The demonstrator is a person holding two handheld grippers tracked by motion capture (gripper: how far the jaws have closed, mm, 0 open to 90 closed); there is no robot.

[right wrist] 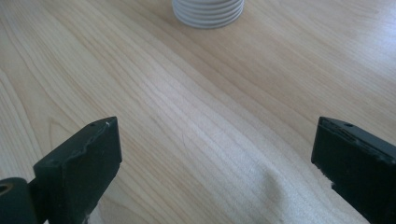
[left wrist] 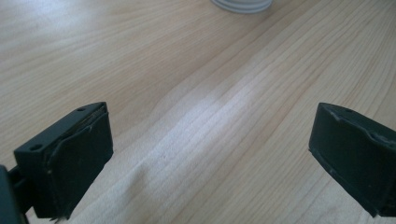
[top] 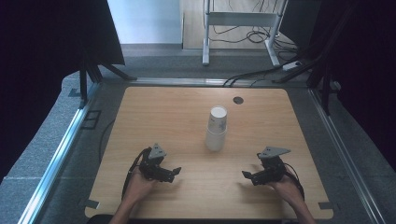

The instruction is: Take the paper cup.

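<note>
A tall stack of white paper cups (top: 217, 128) stands upside down near the middle of the wooden table (top: 154, 116). My left gripper (top: 176, 172) rests low at the front left, pointing right, held in a hand. Its jaws are wide apart over bare wood in the left gripper view (left wrist: 210, 158), with the rims of the cup stack (left wrist: 243, 4) at the top edge. My right gripper (top: 246, 176) rests at the front right, pointing left. It is open too (right wrist: 215, 168), nothing between its jaws, and the cup stack (right wrist: 208, 11) lies ahead of it.
A dark round cable hole (top: 238, 100) sits near the table's far edge. Beyond the table lie floor cables (top: 252, 74) and the white legs of a desk (top: 205, 32). Black panels (top: 56, 37) stand on both sides.
</note>
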